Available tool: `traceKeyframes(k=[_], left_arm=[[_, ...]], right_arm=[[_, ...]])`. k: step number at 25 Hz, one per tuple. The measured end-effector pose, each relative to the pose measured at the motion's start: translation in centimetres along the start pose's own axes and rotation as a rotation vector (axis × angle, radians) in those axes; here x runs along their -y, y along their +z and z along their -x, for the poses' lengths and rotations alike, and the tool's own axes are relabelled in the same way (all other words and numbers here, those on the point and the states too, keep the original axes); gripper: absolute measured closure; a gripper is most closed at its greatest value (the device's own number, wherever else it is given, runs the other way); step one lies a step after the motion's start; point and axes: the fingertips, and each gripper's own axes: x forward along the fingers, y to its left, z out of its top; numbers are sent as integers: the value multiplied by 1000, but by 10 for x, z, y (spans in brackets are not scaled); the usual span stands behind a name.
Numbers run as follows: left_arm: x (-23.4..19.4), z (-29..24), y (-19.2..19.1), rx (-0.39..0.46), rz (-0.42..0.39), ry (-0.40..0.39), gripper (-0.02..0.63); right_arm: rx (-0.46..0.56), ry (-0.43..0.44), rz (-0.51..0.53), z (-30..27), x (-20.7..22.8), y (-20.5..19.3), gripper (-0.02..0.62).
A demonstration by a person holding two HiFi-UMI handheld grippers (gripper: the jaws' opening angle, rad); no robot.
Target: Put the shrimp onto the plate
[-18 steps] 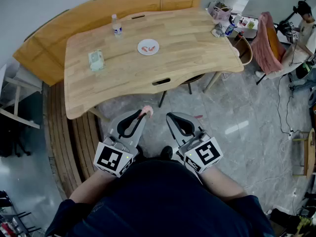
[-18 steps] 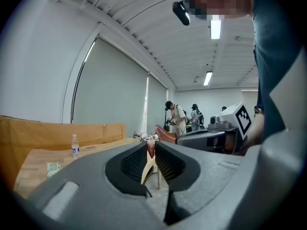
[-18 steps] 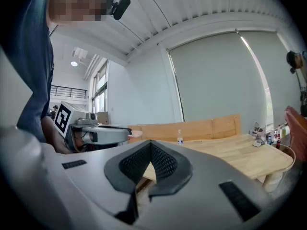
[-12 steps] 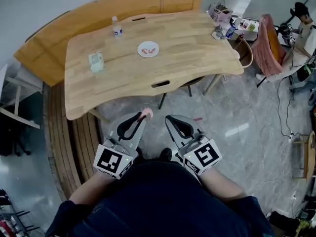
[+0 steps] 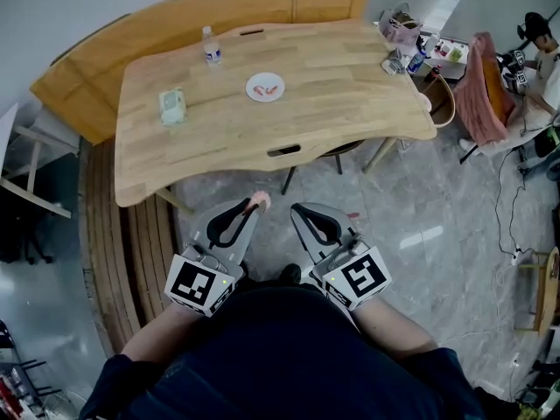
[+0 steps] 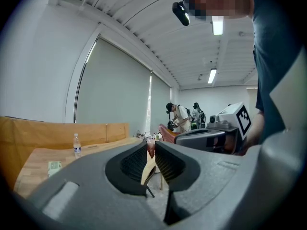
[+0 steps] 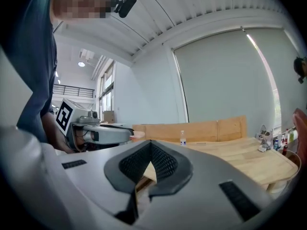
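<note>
Left gripper (image 5: 255,207) pinches small pink shrimp (image 5: 260,199) mid-frame; we judge it light, soft, slippery. Right gripper (image 5: 297,210) clenched, empty.

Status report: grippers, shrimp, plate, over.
Left gripper shut on shrimp, short of the table. Right gripper shut, empty. Plate ahead on table. Nothing blocking seen.

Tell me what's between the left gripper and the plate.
In the head view, only grey floor, then bare table top, from the left gripper up to the plate.
</note>
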Motion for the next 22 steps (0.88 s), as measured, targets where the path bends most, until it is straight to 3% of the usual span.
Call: traceKeyframes(k=[12,22], left_arm=[[-18,-21,-11,2,23,58,552],[-91,-74,-2,18,4,-9,551]], right_arm=[[-10,7,-14,-9,32,-12,586],[-4,-38,1,-69,76,1,586]])
